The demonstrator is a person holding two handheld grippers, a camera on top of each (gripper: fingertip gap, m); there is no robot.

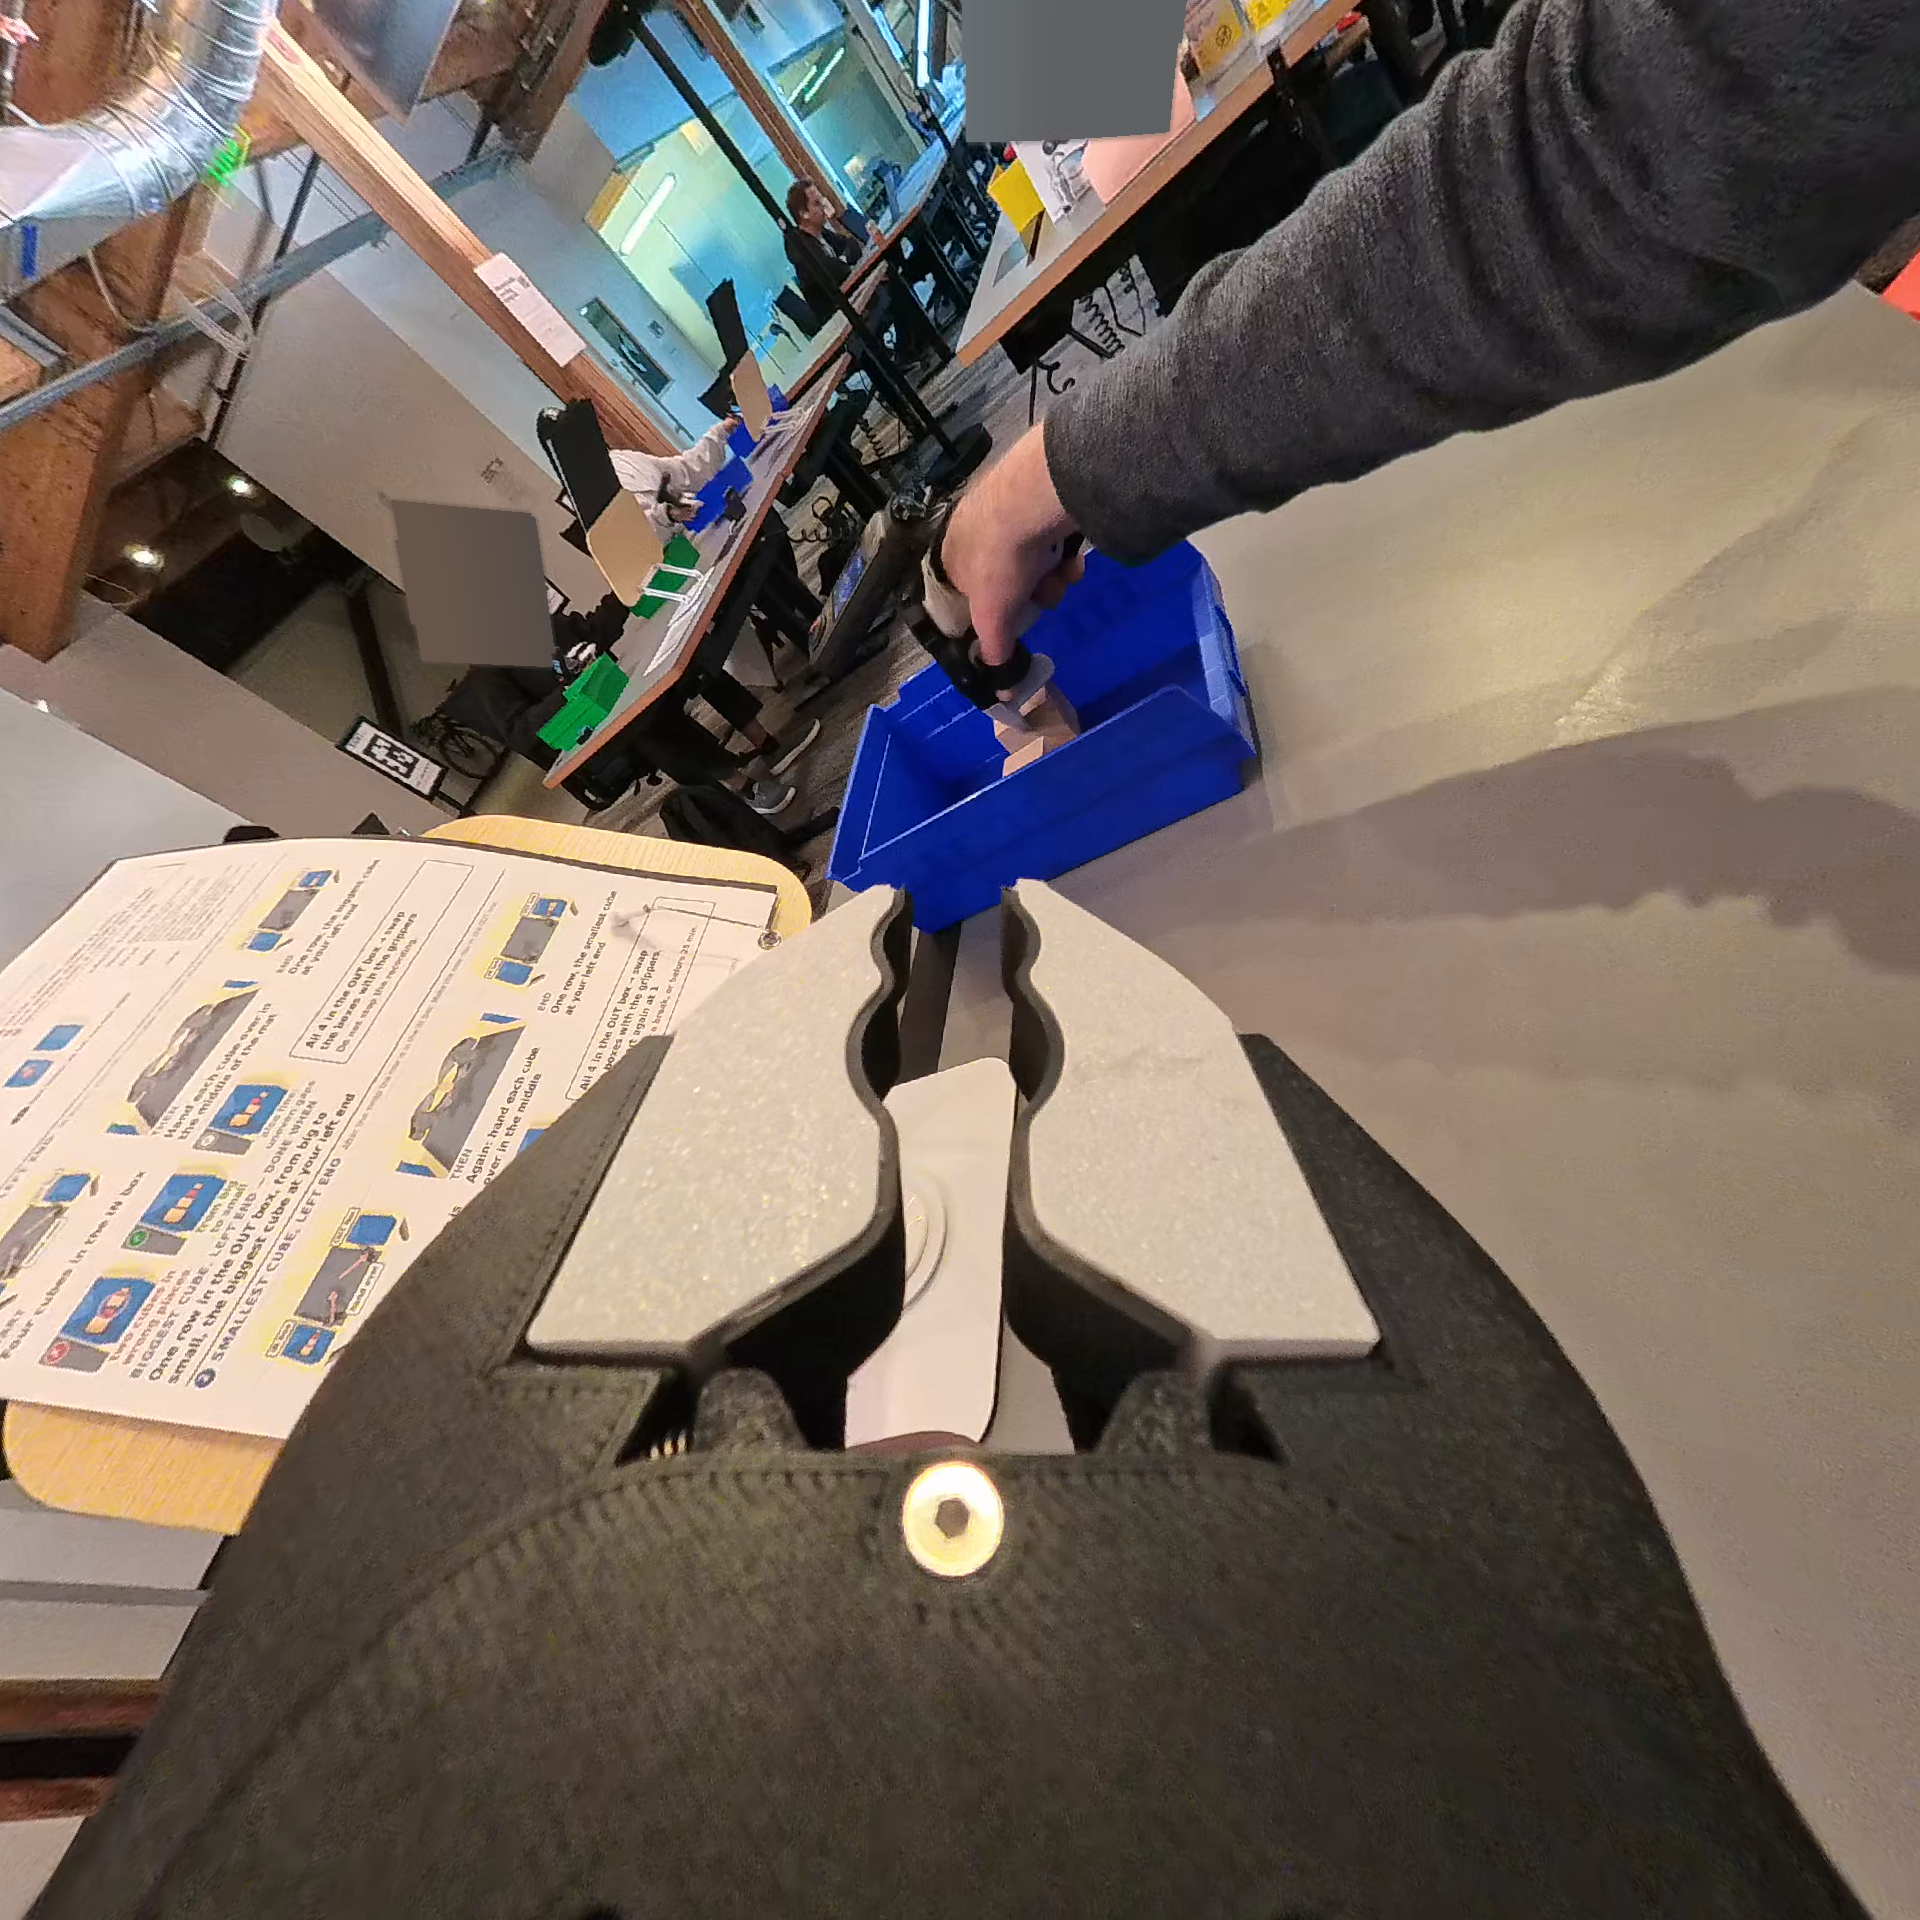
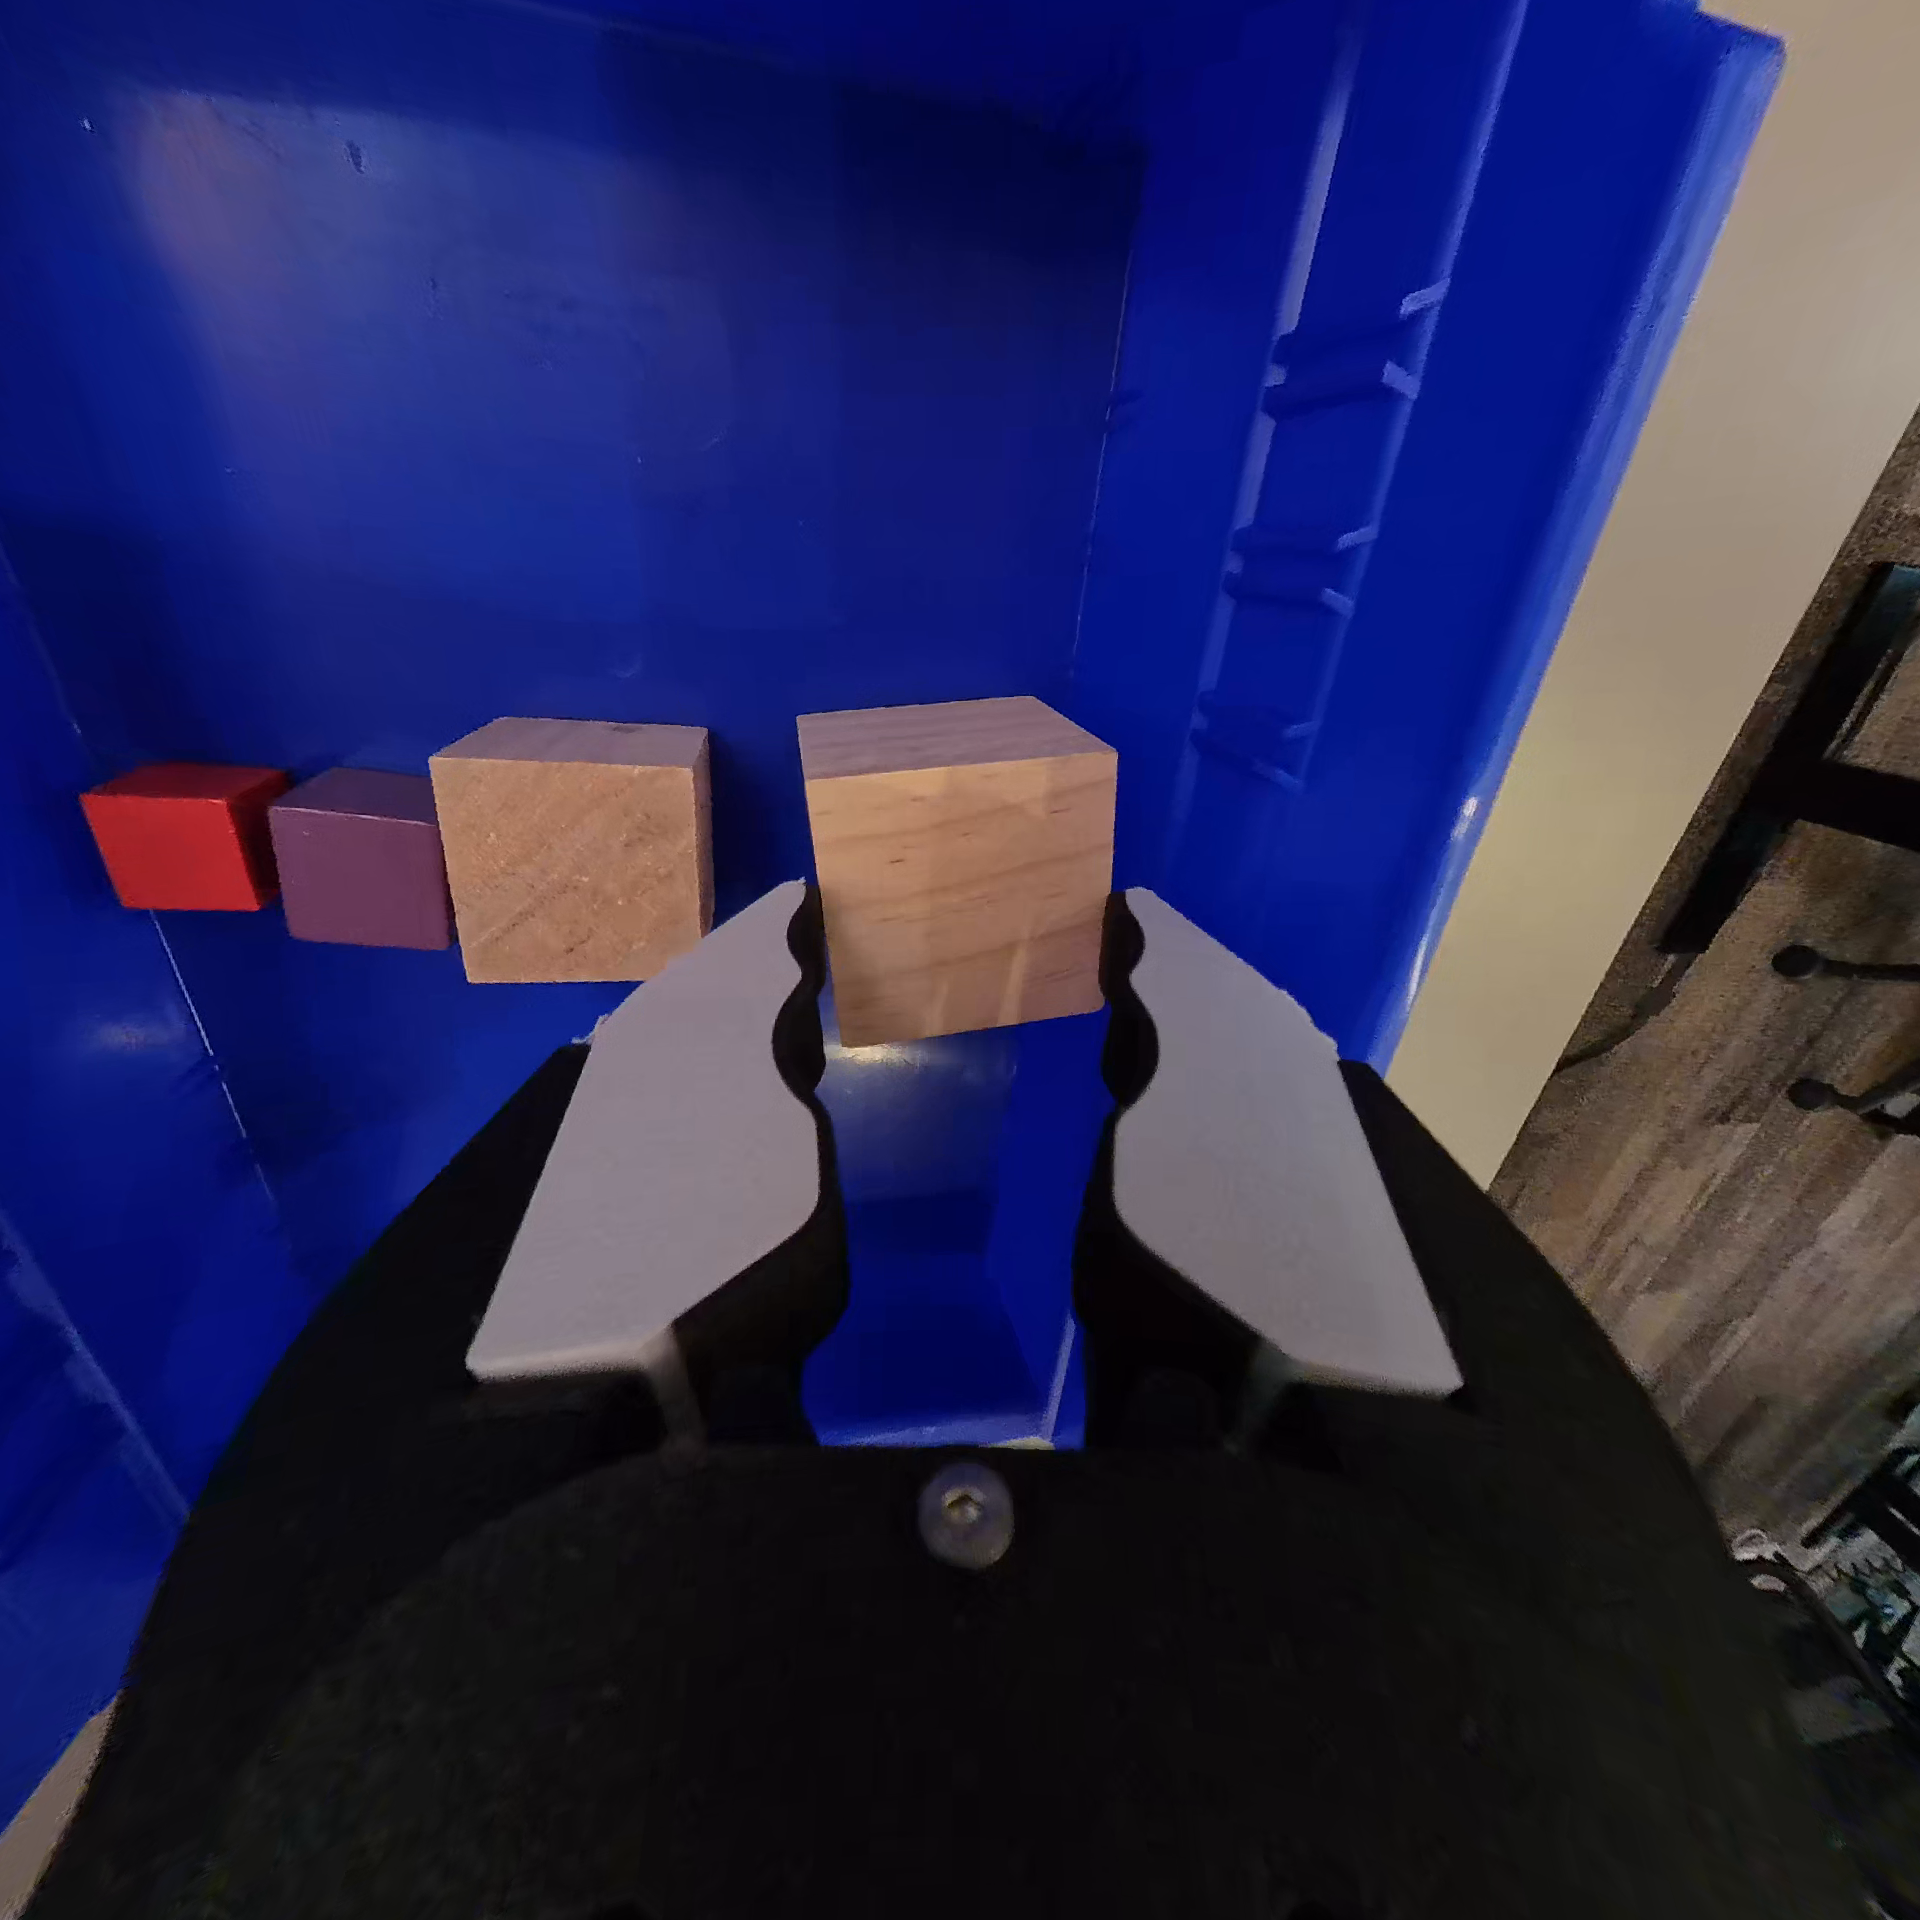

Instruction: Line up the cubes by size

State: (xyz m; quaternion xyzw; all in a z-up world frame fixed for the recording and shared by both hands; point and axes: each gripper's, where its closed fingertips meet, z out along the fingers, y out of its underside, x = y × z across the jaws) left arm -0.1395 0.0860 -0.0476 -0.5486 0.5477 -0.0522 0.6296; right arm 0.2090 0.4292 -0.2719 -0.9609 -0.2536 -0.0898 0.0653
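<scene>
Between the fingers of the right gripper (image 2: 961, 961), inside the blue bin (image 2: 1455, 623), the largest wooden cube (image 2: 956, 883) is seen; its two side faces are met by the dark pads of the fingers (image 2: 707, 1091), so the cube is judged to be gripped, and whether it rests on the bin floor or is lifted just clear of it cannot be told; the cube is square-sided, so no long axis is offered, and its near face is turned squarely toward the wrist. The relation on which the coming move is judged to turn lies to the left: a second wooden cube (image 2: 577, 862), slightly smaller, stands apart from the held one by a strip of blue floor; touching it on its left a purple cube (image 2: 358, 868) is seen, and just beside that a red cube (image 2: 182, 836), the smallest; the row is thus already graded, and the held cube would need to be brought leftward to close the gap. The left gripper (image 1: 956, 935) is held well away over the grey table (image 1: 1558, 1247), its jaws narrowly parted on nothing; the right is plainly the nearer. On the near left a printed instruction sheet (image 1: 312, 1091) on a wooden board (image 1: 125, 1465) is seen, its wording left unread; farther off a black-and-white marker tag (image 1: 395, 756) is visible.
</scene>
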